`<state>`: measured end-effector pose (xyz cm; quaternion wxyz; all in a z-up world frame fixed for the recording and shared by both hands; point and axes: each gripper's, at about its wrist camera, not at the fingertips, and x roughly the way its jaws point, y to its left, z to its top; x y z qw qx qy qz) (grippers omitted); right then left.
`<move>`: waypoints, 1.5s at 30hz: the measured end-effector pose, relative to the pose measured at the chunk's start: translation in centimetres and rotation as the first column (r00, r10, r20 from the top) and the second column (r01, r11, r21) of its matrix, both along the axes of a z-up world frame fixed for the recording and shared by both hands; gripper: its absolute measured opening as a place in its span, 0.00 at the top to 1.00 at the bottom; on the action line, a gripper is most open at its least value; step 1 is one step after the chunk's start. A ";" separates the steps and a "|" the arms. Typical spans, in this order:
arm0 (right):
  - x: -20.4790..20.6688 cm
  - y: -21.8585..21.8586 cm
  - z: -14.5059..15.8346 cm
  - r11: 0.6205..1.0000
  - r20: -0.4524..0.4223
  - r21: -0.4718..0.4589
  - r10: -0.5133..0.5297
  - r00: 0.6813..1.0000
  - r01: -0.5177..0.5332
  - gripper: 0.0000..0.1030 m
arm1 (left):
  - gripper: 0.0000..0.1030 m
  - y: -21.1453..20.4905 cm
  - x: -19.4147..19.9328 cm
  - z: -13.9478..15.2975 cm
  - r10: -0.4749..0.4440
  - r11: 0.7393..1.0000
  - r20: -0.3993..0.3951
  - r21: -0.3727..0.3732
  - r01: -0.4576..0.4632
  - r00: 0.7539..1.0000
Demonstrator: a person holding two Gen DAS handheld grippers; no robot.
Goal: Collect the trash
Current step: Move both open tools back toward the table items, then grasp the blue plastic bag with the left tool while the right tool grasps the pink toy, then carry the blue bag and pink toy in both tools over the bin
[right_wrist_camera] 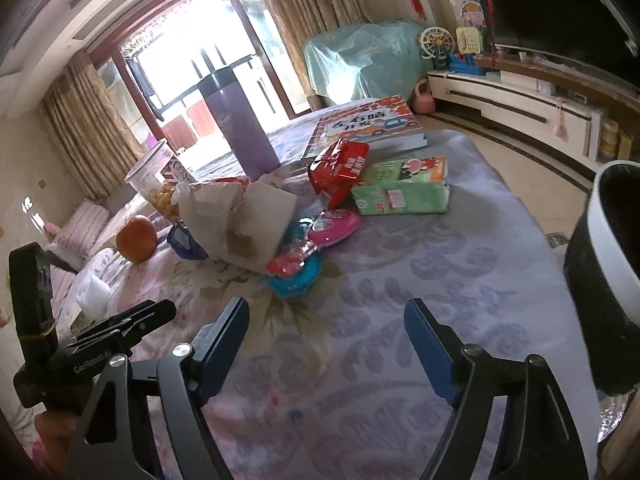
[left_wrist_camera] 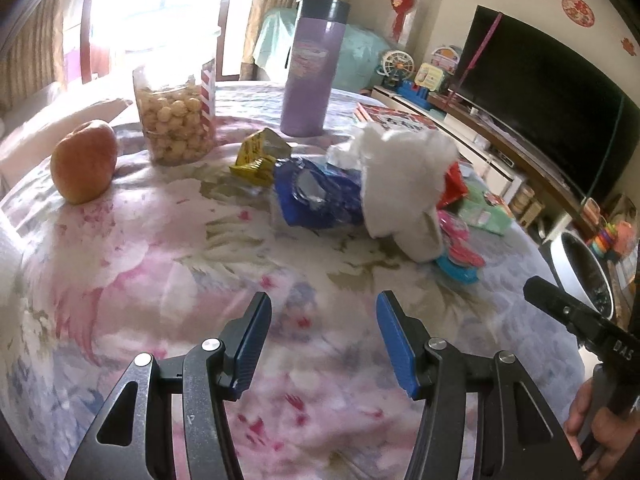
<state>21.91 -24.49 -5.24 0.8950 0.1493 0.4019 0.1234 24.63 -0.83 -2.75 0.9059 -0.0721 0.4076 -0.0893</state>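
Both grippers, left [left_wrist_camera: 322, 344] and right [right_wrist_camera: 326, 350], gape empty. The tissue wad [right_wrist_camera: 240, 224] sits upper left of the right gripper, nearer it.

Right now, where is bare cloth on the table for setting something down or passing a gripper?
Free: the floral cloth between the left gripper and the blue wrapper, and the lilac patch from the right gripper up to the green pack. Crowded: mid-table around the crumpled tissue, from the apple to the book.

Apple [left_wrist_camera: 84, 162], snack jar [left_wrist_camera: 174, 120], purple flask [left_wrist_camera: 310, 68], book [right_wrist_camera: 366, 128], TV [left_wrist_camera: 548, 100] w/ toys nearby.
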 end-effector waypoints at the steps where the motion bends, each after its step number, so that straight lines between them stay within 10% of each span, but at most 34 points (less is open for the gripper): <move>1: 0.3 0.2 -0.1 1.000 -0.003 0.002 0.000 1.000 0.000 0.25 | 0.47 0.1 0.4 -0.1 -0.004 1.000 -0.005 -0.004 0.004 1.000; 17: 7.6 1.9 -3.1 0.996 -0.119 0.081 -0.029 0.992 0.039 0.43 | 0.50 0.9 8.5 -1.3 -0.003 0.999 -0.016 -0.050 0.002 1.000; 20: 8.1 2.0 -3.4 0.996 -0.124 0.085 -0.032 0.992 0.043 0.64 | 0.78 0.6 9.1 -2.1 -0.020 0.998 -0.027 -0.057 0.018 0.999; 27: 7.1 1.7 -2.9 0.995 -0.099 0.099 -0.008 0.995 0.018 0.97 | 0.91 1.1 7.8 -2.6 -0.016 0.996 -0.016 -0.086 0.015 1.000; 45: -0.5 -2.5 -1.0 0.996 -0.075 0.088 -0.020 0.997 0.027 0.96 | 0.95 -1.1 -2.7 0.1 -0.104 0.988 0.039 -0.109 0.107 0.994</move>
